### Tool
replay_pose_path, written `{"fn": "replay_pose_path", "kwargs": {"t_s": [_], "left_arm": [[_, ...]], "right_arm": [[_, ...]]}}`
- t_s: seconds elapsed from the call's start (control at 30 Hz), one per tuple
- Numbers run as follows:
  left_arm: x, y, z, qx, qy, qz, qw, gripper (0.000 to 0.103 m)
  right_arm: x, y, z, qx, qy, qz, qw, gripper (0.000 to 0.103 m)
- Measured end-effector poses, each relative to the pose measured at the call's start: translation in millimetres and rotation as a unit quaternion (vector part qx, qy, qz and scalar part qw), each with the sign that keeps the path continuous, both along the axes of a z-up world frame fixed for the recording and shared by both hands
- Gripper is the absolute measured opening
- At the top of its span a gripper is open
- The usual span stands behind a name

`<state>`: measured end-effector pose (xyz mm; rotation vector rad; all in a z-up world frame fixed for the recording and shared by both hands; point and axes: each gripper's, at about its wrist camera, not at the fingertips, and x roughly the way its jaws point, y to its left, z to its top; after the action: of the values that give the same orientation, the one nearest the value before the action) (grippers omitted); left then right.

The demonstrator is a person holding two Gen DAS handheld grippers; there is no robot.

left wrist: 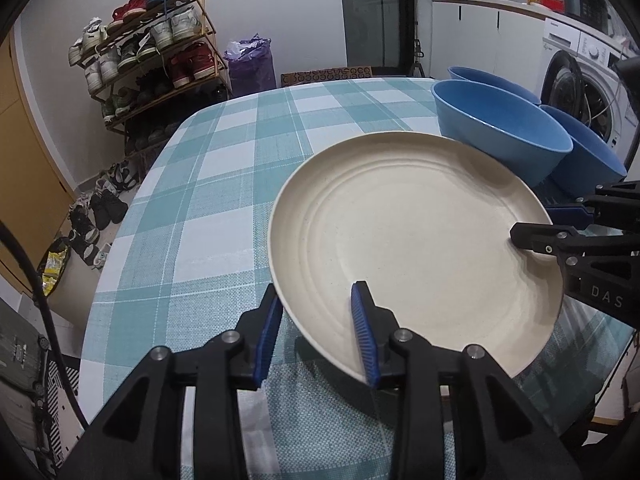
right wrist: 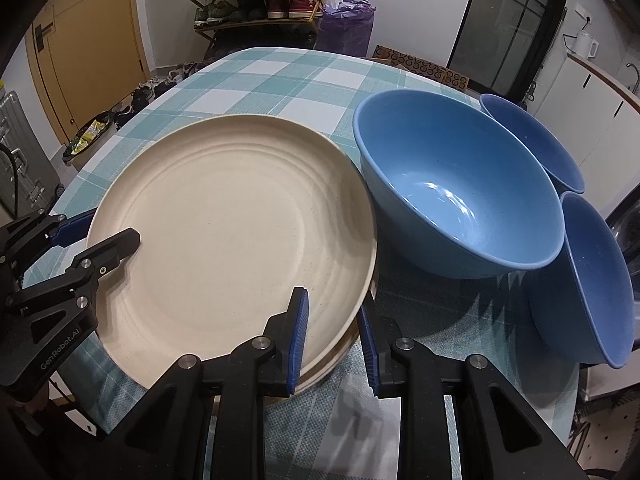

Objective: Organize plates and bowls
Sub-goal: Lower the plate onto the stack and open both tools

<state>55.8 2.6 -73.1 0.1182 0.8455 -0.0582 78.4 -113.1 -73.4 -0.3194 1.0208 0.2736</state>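
A cream plate (left wrist: 416, 240) (right wrist: 236, 232) lies on the checked tablecloth, on top of another cream plate whose rim (right wrist: 340, 354) shows beneath it. My left gripper (left wrist: 320, 332) is open, its jaws straddling the plate's near rim. My right gripper (right wrist: 332, 332) is open too, straddling the opposite rim; it shows in the left wrist view (left wrist: 560, 220) at the right. Three blue bowls stand beside the plates: a light blue one (right wrist: 452, 184) (left wrist: 500, 128) touching the plate, and two darker ones (right wrist: 532, 140) (right wrist: 592, 280) behind and right of it.
The table (left wrist: 224, 168) has a teal and white checked cloth. A shoe rack (left wrist: 152, 52) and a purple bag (left wrist: 248, 64) stand beyond its far edge. A washing machine (left wrist: 580, 76) and a counter are at the right.
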Motion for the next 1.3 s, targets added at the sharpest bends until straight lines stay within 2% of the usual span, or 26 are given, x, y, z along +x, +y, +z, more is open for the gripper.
{"fn": "replay_pose_path", "kwargs": {"t_s": [0.1,0.23,0.37,0.47,0.77,0.8,0.9,1.0,1.17,1.23,1.3], "left_arm": [[0,-5,-3,0.012,0.001,-0.003,0.9999,0.036],[-2,-13,-5,0.047,-0.004,-0.01,0.9989,0.041],[-2,-13,-5,0.048,-0.002,-0.014,0.9988,0.044],[-1,-10,-6,0.03,0.009,-0.019,0.9993,0.049],[6,5,-7,-0.051,0.042,-0.022,0.9975,0.052],[7,6,-7,-0.059,0.044,-0.023,0.997,0.052],[6,13,-2,-0.08,0.04,-0.021,0.9958,0.052],[4,22,7,-0.097,0.03,-0.014,0.9948,0.053],[-1,39,23,-0.121,0.01,-0.004,0.9926,0.057],[-2,44,29,-0.129,0.002,0.0,0.9916,0.074],[-6,49,36,-0.14,-0.009,0.002,0.9902,0.083]], "right_arm": [[-2,-2,0,-0.003,-0.003,-0.002,1.0,0.025],[-3,-4,-3,-0.01,-0.003,-0.005,1.0,0.025],[-4,-4,-7,-0.017,-0.003,-0.007,1.0,0.026],[-4,-3,-9,-0.021,-0.005,-0.005,1.0,0.026],[-4,-2,-10,-0.018,-0.004,0.003,1.0,0.031],[-3,-3,-10,-0.016,-0.003,0.004,1.0,0.033],[-4,-4,-10,0.009,0.008,0.016,1.0,0.05],[-7,-2,-8,0.011,0.002,0.024,1.0,0.056],[-13,-2,6,0.036,-0.015,0.037,0.999,0.074],[-17,-2,15,0.042,-0.03,0.044,0.998,0.081],[-21,-2,26,0.049,-0.045,0.048,0.997,0.081]]}}
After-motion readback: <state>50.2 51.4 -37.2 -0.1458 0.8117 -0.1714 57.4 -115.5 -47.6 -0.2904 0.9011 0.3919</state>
